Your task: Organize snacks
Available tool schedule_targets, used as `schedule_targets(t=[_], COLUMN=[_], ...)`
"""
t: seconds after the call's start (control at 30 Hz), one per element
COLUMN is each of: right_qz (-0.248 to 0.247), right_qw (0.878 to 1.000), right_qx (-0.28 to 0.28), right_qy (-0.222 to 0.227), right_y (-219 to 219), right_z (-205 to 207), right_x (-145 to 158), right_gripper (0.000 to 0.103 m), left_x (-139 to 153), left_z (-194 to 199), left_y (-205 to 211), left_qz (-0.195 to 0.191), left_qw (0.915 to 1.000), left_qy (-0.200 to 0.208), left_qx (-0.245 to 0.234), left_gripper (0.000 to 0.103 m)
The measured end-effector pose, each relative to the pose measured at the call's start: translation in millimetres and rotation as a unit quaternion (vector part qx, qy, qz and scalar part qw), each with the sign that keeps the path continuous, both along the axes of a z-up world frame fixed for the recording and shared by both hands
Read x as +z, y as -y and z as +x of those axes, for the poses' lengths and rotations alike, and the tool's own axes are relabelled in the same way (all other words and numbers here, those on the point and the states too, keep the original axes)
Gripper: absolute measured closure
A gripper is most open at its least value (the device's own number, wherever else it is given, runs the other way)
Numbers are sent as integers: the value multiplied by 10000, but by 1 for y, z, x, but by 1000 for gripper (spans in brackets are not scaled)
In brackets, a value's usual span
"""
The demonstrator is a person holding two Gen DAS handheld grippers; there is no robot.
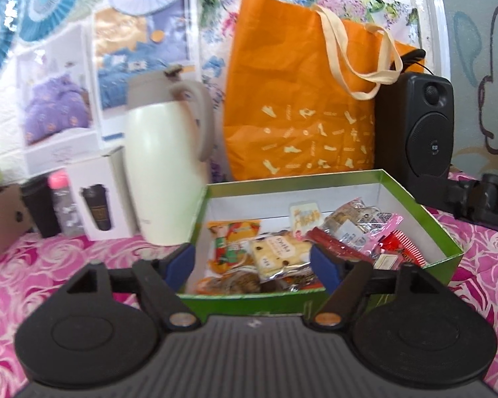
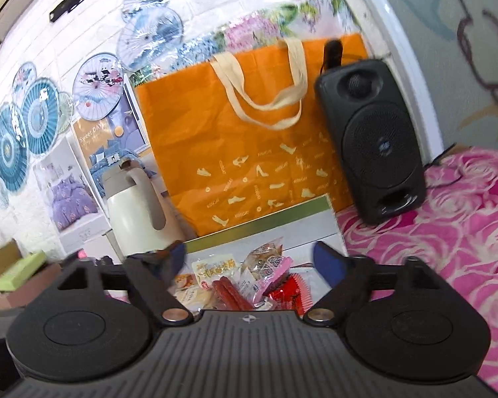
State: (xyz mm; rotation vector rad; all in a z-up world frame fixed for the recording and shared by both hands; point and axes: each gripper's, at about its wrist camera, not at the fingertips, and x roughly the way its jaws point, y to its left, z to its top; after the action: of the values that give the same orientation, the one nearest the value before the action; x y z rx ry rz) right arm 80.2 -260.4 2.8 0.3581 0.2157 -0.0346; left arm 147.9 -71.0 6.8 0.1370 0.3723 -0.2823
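A green box (image 1: pixel 298 176) with a white inside sits on the pink floral cloth and holds several snack packs. Among them are an orange pack (image 1: pixel 232 242), a cracker pack (image 1: pixel 279 253), red sausage sticks (image 1: pixel 338 248) and a red striped pack (image 1: pixel 401 248). My left gripper (image 1: pixel 254 263) hangs open over the box's near edge, touching no pack. In the right wrist view my right gripper (image 2: pixel 250 260) stands wide open above the same box (image 2: pixel 259 224). Below it lie the sausage sticks (image 2: pixel 229 293) and a pink-edged pack (image 2: pixel 269 268), neither held.
A cream thermos jug (image 1: pixel 162 172) stands just left of the box. An orange tote bag (image 1: pixel 298 116) leans on the wall behind it. A black speaker (image 1: pixel 418 132) is at the back right, and a white cup carton (image 1: pixel 99 195) at the left. Pink cloth (image 2: pixel 431 248) spreads right.
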Motion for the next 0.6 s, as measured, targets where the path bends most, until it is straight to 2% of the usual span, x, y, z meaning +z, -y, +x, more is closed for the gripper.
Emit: schedule_targets(t=[0.03, 0.13, 0.27, 0.47, 0.6], right_qz=[-141, -455, -606, -573, -342], right_qw=[9999, 9986, 9973, 9973, 9964], right_qx=[-61, -181, -332, -457, -757], right_qy=[29, 197, 241, 96, -137], right_y=[-5, -18, -32, -40, -37], right_z=[-6, -30, -61, -105, -123], right_x=[3, 9, 15, 16, 10], right_gripper=[0, 0, 0, 0, 0], left_x=[2, 8, 16, 27, 34], left_z=[-6, -25, -52, -85, -107], left_y=[-2, -12, -24, -45, -56], left_qz=[-22, -131, -353, -622, -652], left_qw=[10000, 9999, 9993, 9971, 9963], left_qy=[18, 70, 2, -279, -180], left_qx=[62, 61, 80, 335, 520], left_gripper=[0, 0, 0, 0, 0])
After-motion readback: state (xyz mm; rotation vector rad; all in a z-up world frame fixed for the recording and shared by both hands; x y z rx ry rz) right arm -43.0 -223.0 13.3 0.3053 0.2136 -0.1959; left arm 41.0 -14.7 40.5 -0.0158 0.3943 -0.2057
